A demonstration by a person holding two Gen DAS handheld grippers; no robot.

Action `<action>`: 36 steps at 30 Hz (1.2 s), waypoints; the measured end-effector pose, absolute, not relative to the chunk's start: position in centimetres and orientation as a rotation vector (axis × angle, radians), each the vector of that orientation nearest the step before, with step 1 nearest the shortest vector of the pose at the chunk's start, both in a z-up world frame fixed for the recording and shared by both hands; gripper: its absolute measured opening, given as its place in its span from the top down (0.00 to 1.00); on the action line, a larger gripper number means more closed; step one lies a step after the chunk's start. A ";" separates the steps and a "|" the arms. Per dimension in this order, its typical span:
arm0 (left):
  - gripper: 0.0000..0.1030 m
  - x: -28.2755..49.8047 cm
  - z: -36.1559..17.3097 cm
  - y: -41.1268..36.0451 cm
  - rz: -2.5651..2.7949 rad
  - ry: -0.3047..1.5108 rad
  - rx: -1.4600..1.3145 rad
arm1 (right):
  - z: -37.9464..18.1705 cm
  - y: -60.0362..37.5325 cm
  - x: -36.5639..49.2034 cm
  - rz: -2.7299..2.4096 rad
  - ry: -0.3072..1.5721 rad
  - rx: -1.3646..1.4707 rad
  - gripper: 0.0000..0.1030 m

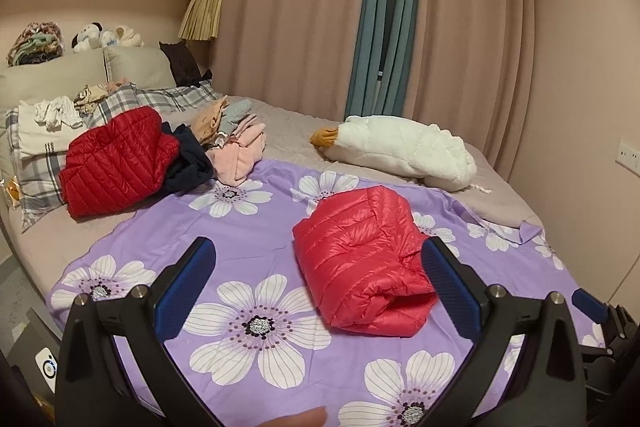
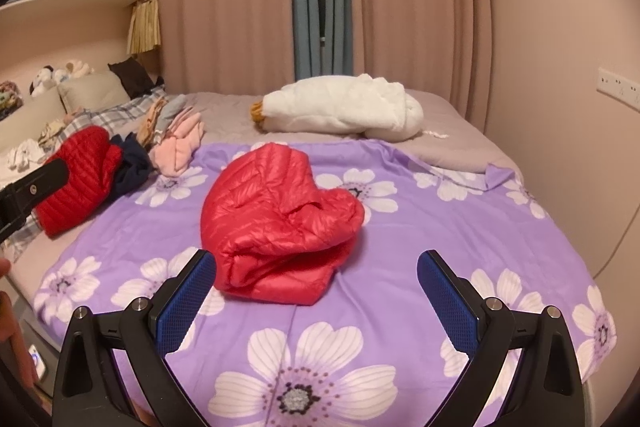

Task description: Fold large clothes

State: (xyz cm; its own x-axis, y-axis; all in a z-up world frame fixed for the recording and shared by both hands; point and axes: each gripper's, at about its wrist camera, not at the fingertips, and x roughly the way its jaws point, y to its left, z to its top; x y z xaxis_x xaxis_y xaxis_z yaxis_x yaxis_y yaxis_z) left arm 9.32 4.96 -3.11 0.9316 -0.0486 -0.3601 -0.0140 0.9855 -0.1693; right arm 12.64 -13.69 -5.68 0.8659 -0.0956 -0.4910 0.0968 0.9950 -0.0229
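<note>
Purple flowered sheet spreads under me; on it the folded coral puffer jacket lies between my wide-open, empty left claw and right claw. Slick filling could spring it open if I nudge it.

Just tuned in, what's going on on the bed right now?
A person holds two grippers over the purple flowered sheet. Both the left gripper and the right gripper are open and empty. The coral puffer jacket lies folded into a bundle on the sheet, released. A darker red puffer jacket and mixed clothes sit piled near the pillows.
</note>
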 end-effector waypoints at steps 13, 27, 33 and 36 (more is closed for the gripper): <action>0.00 9.1 -2.9 5.0 -0.008 0.362 -0.183 | -5.8 -13.7 12.7 -0.109 0.525 0.002 0.03; 0.00 9.1 -2.9 4.7 -0.010 0.373 -0.160 | -5.9 -13.5 12.9 -0.107 0.534 -0.007 0.03; 0.00 8.9 -2.9 4.8 -0.013 0.370 -0.154 | -5.7 -13.5 12.9 -0.112 0.528 -0.008 0.03; 0.00 8.9 -2.9 4.6 -0.019 0.373 -0.149 | -5.6 -13.5 12.8 -0.116 0.522 -0.008 0.03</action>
